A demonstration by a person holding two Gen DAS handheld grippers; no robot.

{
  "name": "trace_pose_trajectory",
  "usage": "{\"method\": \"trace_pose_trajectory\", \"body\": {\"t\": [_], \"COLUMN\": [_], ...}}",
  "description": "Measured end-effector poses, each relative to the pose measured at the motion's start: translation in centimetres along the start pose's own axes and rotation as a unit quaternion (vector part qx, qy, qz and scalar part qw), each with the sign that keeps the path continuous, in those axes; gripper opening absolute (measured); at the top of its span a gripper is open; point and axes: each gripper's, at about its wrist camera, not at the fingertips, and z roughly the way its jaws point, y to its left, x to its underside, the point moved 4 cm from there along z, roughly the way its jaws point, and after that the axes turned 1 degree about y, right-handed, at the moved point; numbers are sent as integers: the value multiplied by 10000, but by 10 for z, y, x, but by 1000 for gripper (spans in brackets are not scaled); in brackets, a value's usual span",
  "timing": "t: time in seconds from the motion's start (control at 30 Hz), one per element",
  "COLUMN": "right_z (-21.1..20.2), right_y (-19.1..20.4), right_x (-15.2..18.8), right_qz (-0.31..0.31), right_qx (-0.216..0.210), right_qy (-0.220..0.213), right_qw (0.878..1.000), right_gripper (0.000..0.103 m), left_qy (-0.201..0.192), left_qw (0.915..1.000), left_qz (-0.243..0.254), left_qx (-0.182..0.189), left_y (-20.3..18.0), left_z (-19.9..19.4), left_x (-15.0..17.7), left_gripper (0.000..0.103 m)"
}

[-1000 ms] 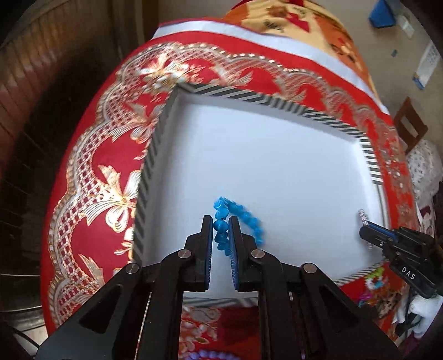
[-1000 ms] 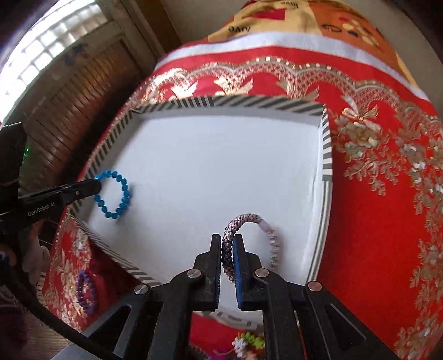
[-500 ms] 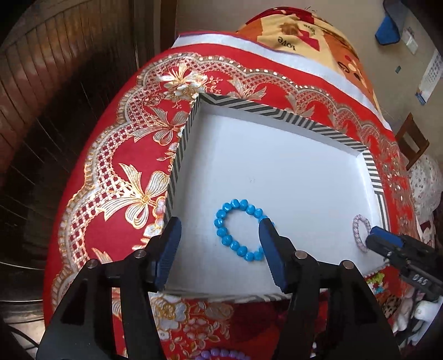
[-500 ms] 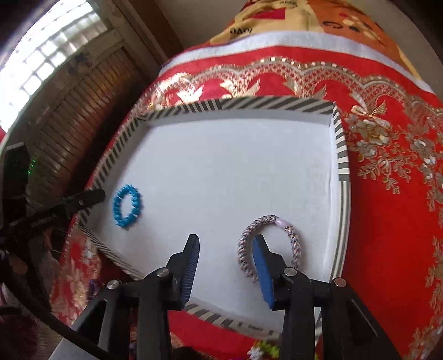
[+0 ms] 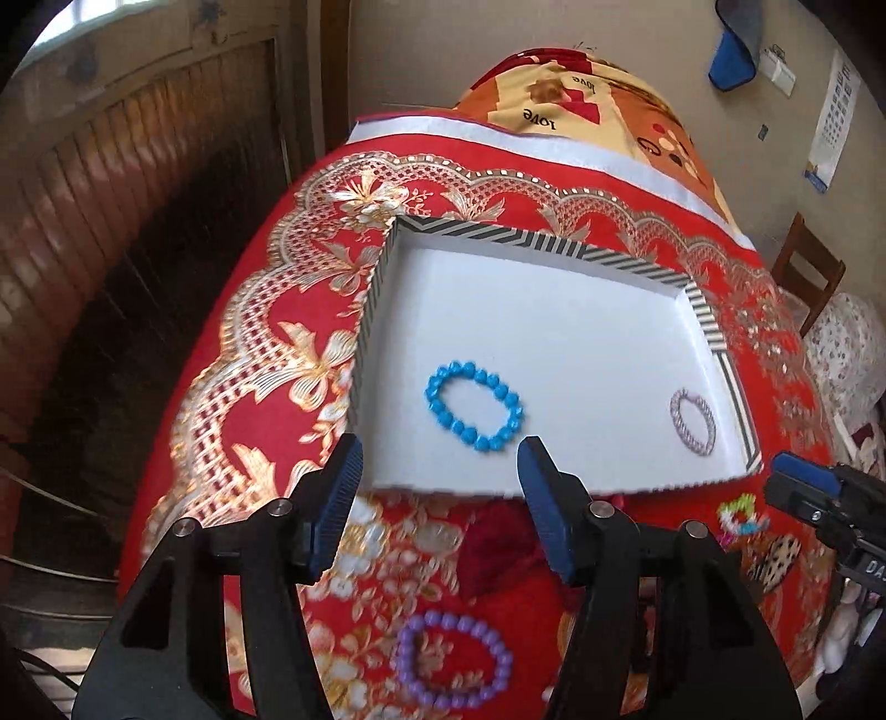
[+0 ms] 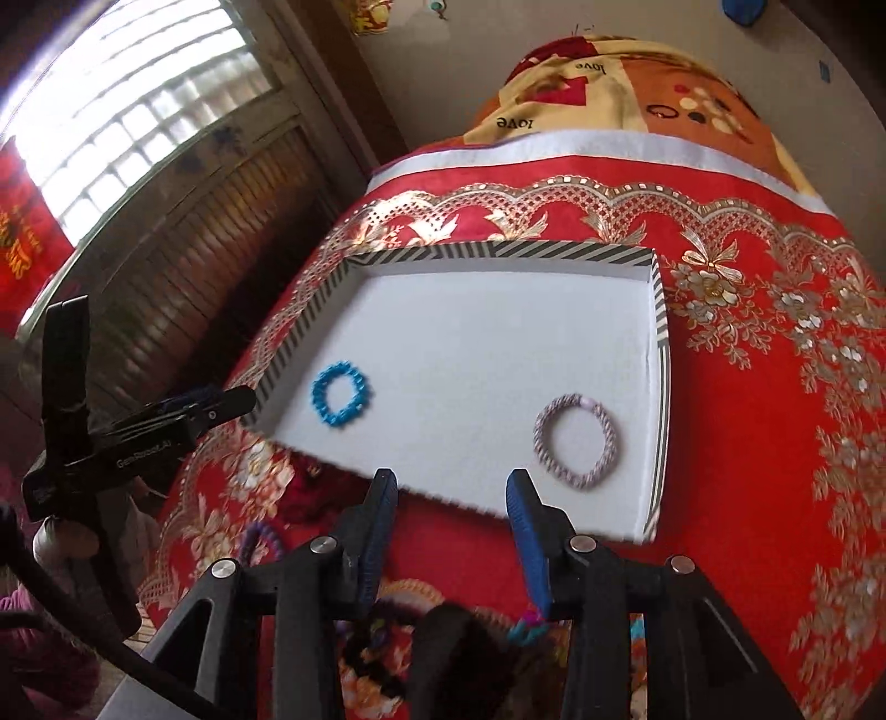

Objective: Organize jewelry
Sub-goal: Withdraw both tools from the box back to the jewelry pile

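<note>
Bright barred window (image 6: 127, 105) above slatted wood panelling (image 6: 183, 277); wooden chair (image 5: 805, 271) by beige wall (image 5: 653, 33).

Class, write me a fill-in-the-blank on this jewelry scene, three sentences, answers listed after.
1. The blue bead bracelet lies inside the ____ tray.
2. The purple bead bracelet lies on the ____ cloth, outside the tray.
3. Both the left claw and the right claw are ____.

Answers: striped; red; open

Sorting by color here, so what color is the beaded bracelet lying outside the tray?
Purple, seen best in the left wrist view: the beaded bracelet lies on the red cloth.
</note>
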Motion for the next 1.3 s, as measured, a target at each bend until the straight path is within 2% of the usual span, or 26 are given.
{"method": "trace_pose_trajectory", "body": {"t": [0.17, 0.57, 0.77, 1.0, 1.13, 1.3], "right_z": [-12, -40, -43, -32, -16, 1], "right_y": [10, 18, 18, 24, 25, 18], "right_x": [21, 84, 116, 116, 109, 103], "right_qz": [47, 132, 126, -72, -359, -348], "right_qx": [-16, 111, 162, 292, 630, 642], "right_qy": [-47, 33, 159, 173, 244, 370], "right_qw": [10000, 9998, 9997, 9994, 9971, 9966], "right_gripper": [40, 41, 41, 41, 41, 41], "left_qy": [18, 96, 382, 616, 801, 872], "left_qw": [9996, 9996, 9990, 9972, 9951, 9945], "left_qz": [196, 258, 78, -127, -249, -320], "left_qx": [-183, 35, 224, 397, 523, 483], "left_y": [0, 0, 13, 25, 30, 29], "left_z": [-13, -40, -42, -40, -32, -17], "left_x": [20, 68, 91, 109, 117, 119], "left_gripper": [58, 57, 57, 57, 57, 58]}}
